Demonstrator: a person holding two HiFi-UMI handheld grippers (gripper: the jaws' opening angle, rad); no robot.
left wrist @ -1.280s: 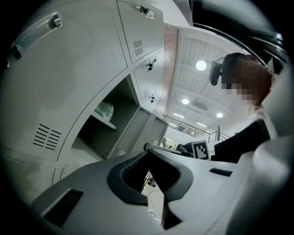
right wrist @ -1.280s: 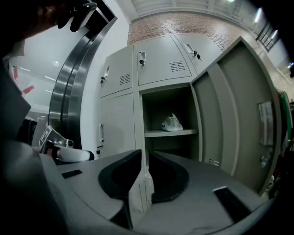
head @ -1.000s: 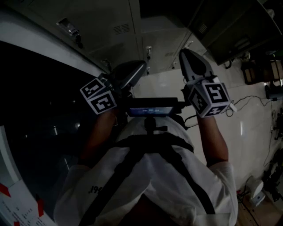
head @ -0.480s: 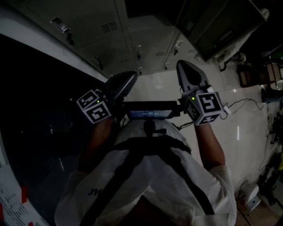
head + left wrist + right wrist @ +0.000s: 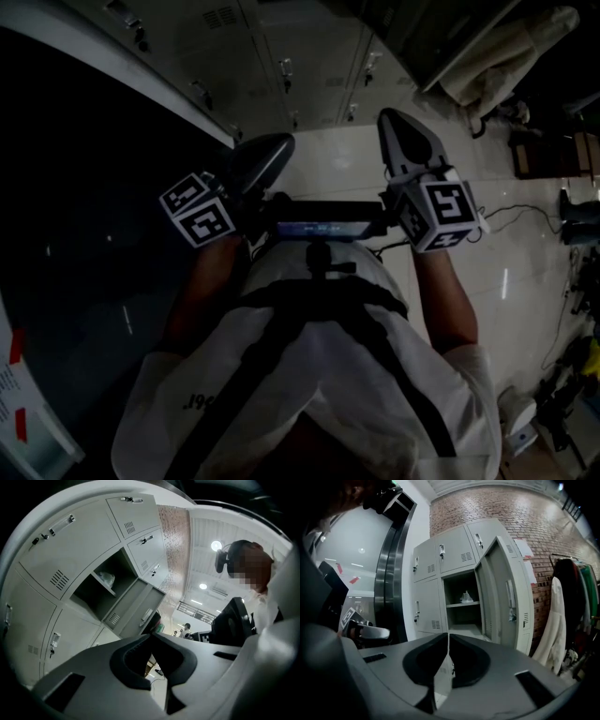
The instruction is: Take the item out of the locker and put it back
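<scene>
A bank of grey lockers (image 5: 440, 573) stands ahead, one of them with its door (image 5: 506, 592) swung open. On its upper shelf lies a small pale crumpled item (image 5: 466, 597), which also shows as the item (image 5: 107, 578) in the left gripper view. My right gripper (image 5: 448, 635) is shut with nothing between its jaws and points at that locker from some way off. My left gripper (image 5: 151, 635) is shut and empty too. In the head view the left gripper (image 5: 281, 143) and right gripper (image 5: 389, 117) are held side by side in front of the person's chest.
A dark glass wall (image 5: 84, 206) runs along the left. A white coat (image 5: 555, 616) hangs on a rack right of the lockers, next to other clothes. Cables (image 5: 525, 211) trail over the pale floor at the right. A screen on a mount (image 5: 319, 228) sits between the grippers.
Both grippers have travelled across the room with the person. The lockers have slid up and left in the head view, and the white coat has come into sight at top right.
</scene>
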